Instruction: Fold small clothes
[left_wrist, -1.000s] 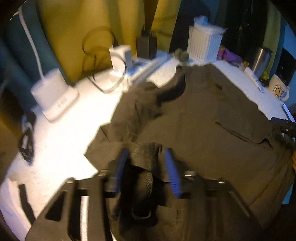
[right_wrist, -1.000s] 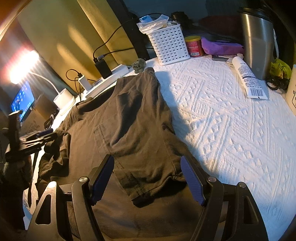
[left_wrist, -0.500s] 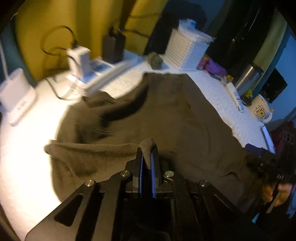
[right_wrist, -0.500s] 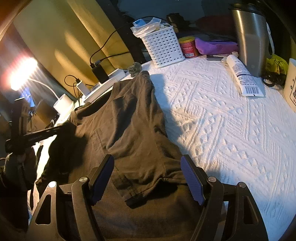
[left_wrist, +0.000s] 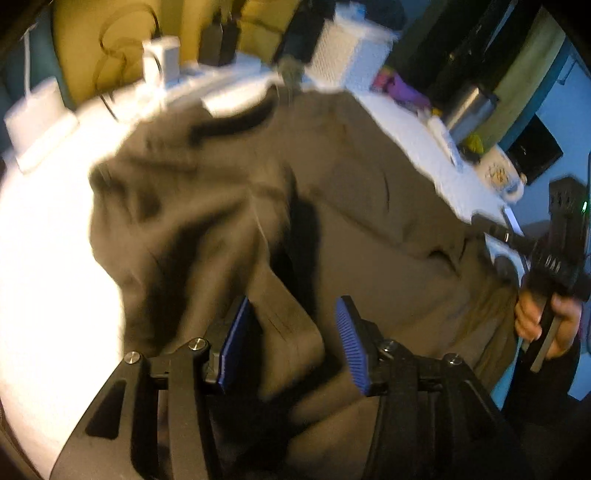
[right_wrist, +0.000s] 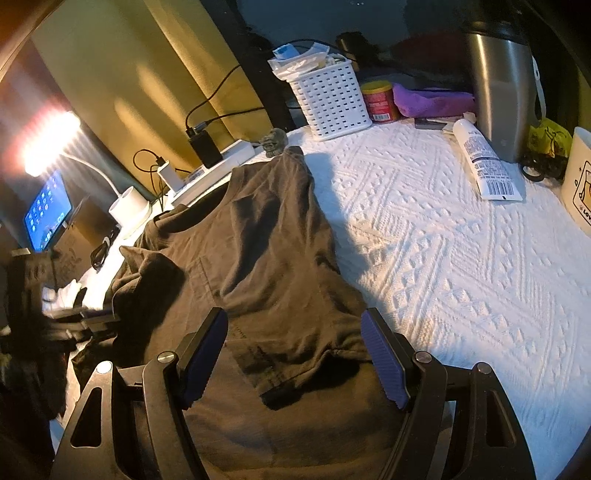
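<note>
- The left gripper has just been opening its fingers; a fold of cloth lies between them, seemingly unpinched, though blur hides contact.
- The dark shirt sprawls on the white counter, collar toward 11 o'clock: light, limp and slumping, best pinched at hem or sleeve edge.
- The right gripper hovers spread over the hem, holding nothing.

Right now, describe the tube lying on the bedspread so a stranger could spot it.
Start at the tall steel tumbler on the white bedspread. The white tube lies flat just in front of it, the only thing there with a barcode.
</note>
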